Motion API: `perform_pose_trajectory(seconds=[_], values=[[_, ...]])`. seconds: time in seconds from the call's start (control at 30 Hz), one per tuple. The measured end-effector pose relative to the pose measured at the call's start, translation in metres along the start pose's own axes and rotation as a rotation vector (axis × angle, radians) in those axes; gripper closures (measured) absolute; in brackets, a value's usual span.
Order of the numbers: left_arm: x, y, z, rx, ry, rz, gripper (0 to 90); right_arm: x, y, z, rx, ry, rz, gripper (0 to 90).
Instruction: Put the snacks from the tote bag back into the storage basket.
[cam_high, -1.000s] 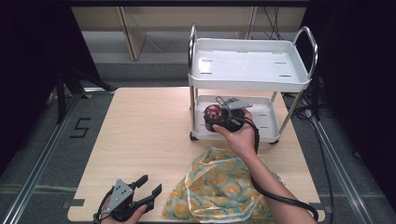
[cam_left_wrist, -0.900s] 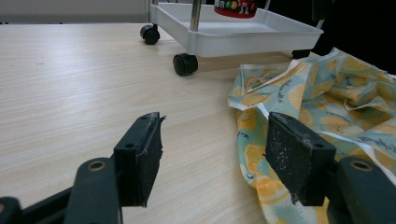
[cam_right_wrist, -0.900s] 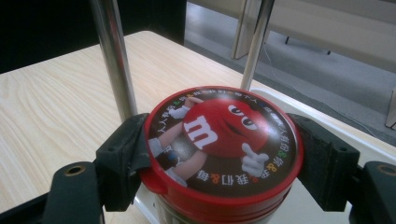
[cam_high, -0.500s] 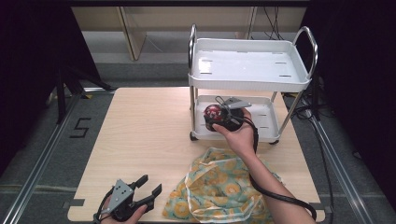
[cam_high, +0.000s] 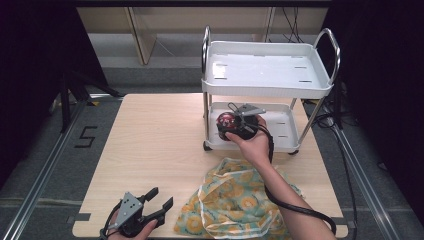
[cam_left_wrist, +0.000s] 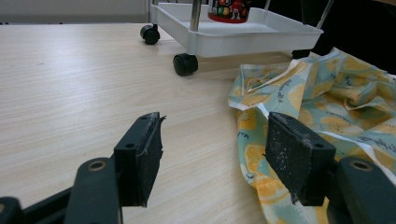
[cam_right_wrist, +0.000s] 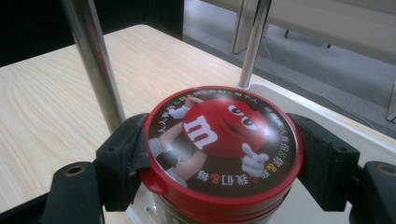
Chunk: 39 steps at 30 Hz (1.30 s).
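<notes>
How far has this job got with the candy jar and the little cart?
The jar already sits on the cart's lower tray. The right gripper is clamped on its lid, so letting go is left. The left gripper waits open beside the cloth, which looks untouched.

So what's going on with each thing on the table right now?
Candy jar: upright, red lid on, standing in the cart's lower tray.
Right hand-held gripper: shut on the candy jar's lid.
Left hand-held gripper: open, holding nothing.
Lemon-print cloth: crumpled on the table.
Cart: standing on the table.
</notes>
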<state>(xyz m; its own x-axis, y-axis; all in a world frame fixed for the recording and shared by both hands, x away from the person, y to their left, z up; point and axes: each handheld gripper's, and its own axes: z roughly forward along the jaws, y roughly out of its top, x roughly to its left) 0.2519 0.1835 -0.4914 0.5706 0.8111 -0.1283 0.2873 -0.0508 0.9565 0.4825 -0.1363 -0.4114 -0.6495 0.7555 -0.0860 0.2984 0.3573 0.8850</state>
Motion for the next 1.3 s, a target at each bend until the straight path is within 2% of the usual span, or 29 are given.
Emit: perform_pose_trajectory(seconds=[0.1,0.13,0.2,0.27,0.33,0.43,0.53,0.57,0.6,0.77,0.8,0.87,0.93,0.97,1.1,1.17,1.3], values=[[0.0,0.0,0.0,-0.001,-0.001,0.001,35.9,0.0,-0.001,0.004,0.009,-0.003,0.028,26.8],[0.0,0.0,0.0,-0.001,-0.001,0.0,35.9,-0.001,-0.001,0.005,0.009,-0.013,0.015,26.8],[0.001,0.0,0.0,-0.001,-0.002,0.001,35.9,-0.002,-0.002,0.008,-0.001,-0.004,0.001,26.8],[0.001,0.0,0.0,0.0,-0.002,0.001,35.9,-0.001,-0.003,0.009,0.013,-0.009,0.024,26.8],[0.0,0.0,0.0,0.0,-0.002,-0.001,35.9,-0.001,-0.003,0.011,0.018,-0.011,0.011,26.8],[0.0,0.0,0.0,0.001,-0.002,0.001,35.9,0.0,-0.004,0.014,0.021,-0.008,0.015,26.8],[0.0,0.0,0.0,0.0,-0.003,0.002,35.9,-0.001,-0.005,0.019,0.016,-0.001,-0.007,26.8],[0.0,0.0,0.0,0.0,-0.003,0.001,35.9,-0.001,-0.005,0.019,0.018,-0.003,-0.005,26.8],[0.0,0.0,0.0,0.001,-0.002,0.0,35.9,0.0,-0.006,0.019,0.028,-0.004,0.023,26.8],[0.0,0.0,-0.001,0.003,-0.002,0.005,35.9,0.001,-0.009,0.023,0.036,-0.006,0.026,26.8],[-0.001,0.0,-0.002,0.014,0.007,-0.004,35.9,0.0,-0.01,0.026,0.041,-0.001,0.016,26.8],[0.0,0.0,0.0,0.0,-0.005,0.003,35.9,0.001,-0.011,0.026,0.052,0.001,0.048,26.8],[0.0,0.0,0.0,-0.001,-0.006,0.004,35.9,0.001,-0.011,0.026,0.057,0.0,0.039,26.8],[0.0,0.0,0.0,0.0,-0.006,0.003,35.9,0.001,-0.012,0.027,0.059,-0.001,0.054,26.7],[-0.002,0.0,-0.002,0.018,0.008,-0.011,35.9,0.001,-0.013,0.029,0.067,0.003,0.057,26.7],[0.0,0.0,-0.001,0.006,-0.003,0.004,35.9,0.001,-0.014,0.03,0.068,-0.001,0.06,26.7],[0.0,0.0,0.0,0.0,-0.007,0.003,35.9,0.001,-0.017,0.033,0.079,0.0,0.059,26.7]])
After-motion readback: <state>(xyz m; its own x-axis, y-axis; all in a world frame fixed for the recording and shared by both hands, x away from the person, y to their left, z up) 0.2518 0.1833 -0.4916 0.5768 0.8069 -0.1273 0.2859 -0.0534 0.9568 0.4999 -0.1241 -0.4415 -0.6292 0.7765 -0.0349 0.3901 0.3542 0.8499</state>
